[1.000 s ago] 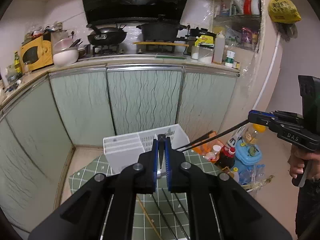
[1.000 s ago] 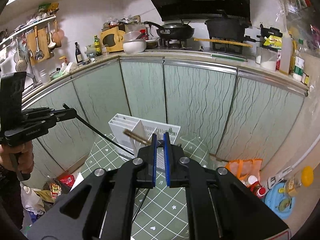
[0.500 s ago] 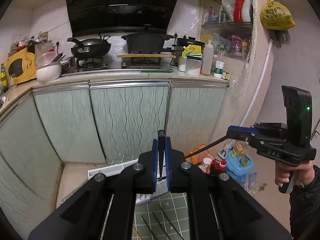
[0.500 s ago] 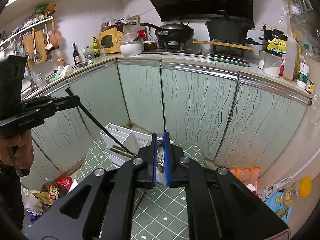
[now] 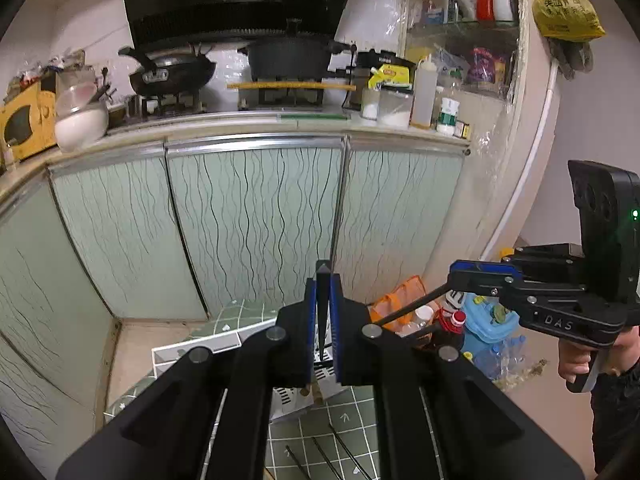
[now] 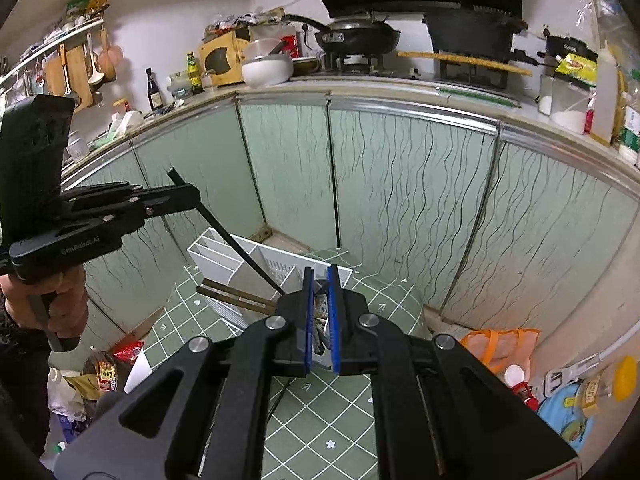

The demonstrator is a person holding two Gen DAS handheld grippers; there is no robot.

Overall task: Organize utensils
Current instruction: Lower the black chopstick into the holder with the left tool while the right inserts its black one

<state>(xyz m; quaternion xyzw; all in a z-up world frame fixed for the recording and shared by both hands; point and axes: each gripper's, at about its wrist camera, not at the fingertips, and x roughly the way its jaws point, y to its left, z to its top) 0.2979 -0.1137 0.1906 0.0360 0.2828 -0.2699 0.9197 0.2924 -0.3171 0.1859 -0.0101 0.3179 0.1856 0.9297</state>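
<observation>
Both claws clamped on one black chopstick each: left claw point(image 5: 323, 312), right claw point(image 6: 320, 312). Step: carrying to white organizer point(image 6: 276, 260). Next: lower tips into a compartment.

- The left gripper point(image 5: 322, 312) is clamping a black chopstick point(image 5: 322, 308) between its blue pads point(image 5: 311, 320), the stick standing nearly upright.
- The right gripper point(image 5: 454, 278) is reaching in from the right, pinching a second black chopstick point(image 5: 412, 307) that is slanting down toward the left.
- A white utensil organizer point(image 5: 200, 350) is sitting on a green tiled mat point(image 5: 344, 420), partly hidden behind the left gripper.
- Thin dark sticks point(image 5: 320, 454) are lying on the mat.
- Pale green cabinet doors point(image 5: 256, 224) are filling the background.
</observation>
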